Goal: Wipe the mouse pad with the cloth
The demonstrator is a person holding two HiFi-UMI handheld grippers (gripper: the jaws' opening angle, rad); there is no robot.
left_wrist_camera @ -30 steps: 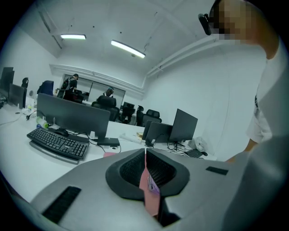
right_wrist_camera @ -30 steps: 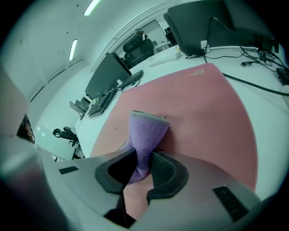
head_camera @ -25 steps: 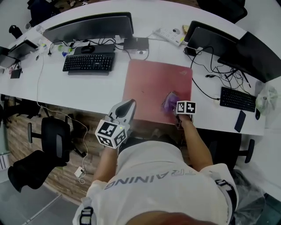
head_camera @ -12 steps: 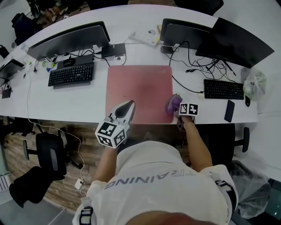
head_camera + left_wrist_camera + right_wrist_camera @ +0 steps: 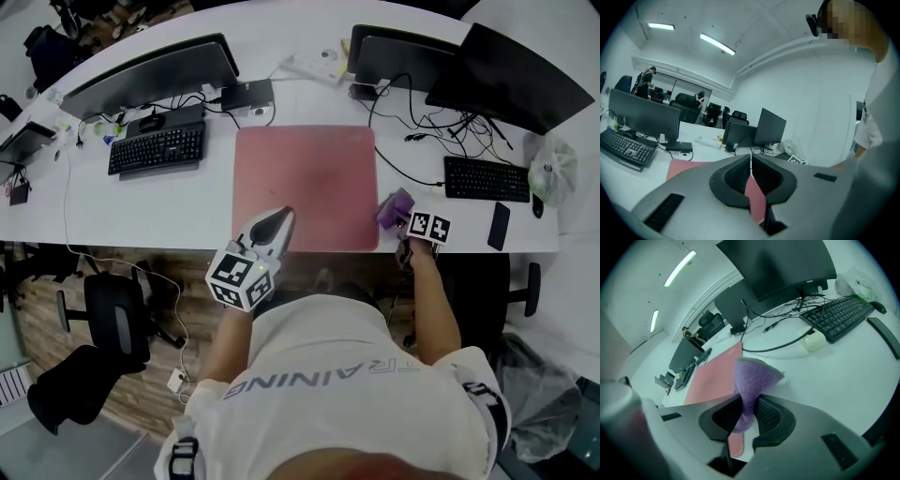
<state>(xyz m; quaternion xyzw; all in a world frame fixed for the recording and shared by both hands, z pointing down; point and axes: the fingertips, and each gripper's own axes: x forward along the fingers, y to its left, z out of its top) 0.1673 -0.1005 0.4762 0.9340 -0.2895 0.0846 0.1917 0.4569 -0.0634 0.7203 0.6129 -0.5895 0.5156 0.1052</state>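
Office desks and screens fill the background, and a long white curved desk (image 5: 187, 202) runs across the head view. Far to the left of the left gripper (image 5: 280, 215), below the desk edge, stands a black wheeled office chair (image 5: 112, 314). Ahead of that gripper and to its left lies a black computer keyboard (image 5: 157, 147), with a wide dark monitor (image 5: 150, 70) behind it.

The left gripper (image 5: 750, 165) hangs over the near edge of the desk. Its two jaws are pressed together with nothing between them. Directly ahead of it spreads the square pink-red mouse pad (image 5: 305, 187), which lies flat on the desk and also shows past the closed jaws in the left gripper view (image 5: 686, 166).

To the right of the pad, the right gripper (image 5: 402, 223) is clamped on a purple fuzzy cloth (image 5: 394, 207). In the right gripper view the jaws (image 5: 749, 405) pinch the cloth's lower part. The rest of the cloth (image 5: 754, 376) fans out beyond the tips, over white desk just beside the pad's right edge and near its near right corner. The pad (image 5: 715, 373) lies to the left of the cloth.

Ahead and right of the right gripper sit a second black keyboard (image 5: 486, 178) and tangled black cables (image 5: 441, 131). A dark flat phone (image 5: 498, 225) lies to the gripper's right, and a crumpled pale plastic bag (image 5: 553, 178) lies farther right.
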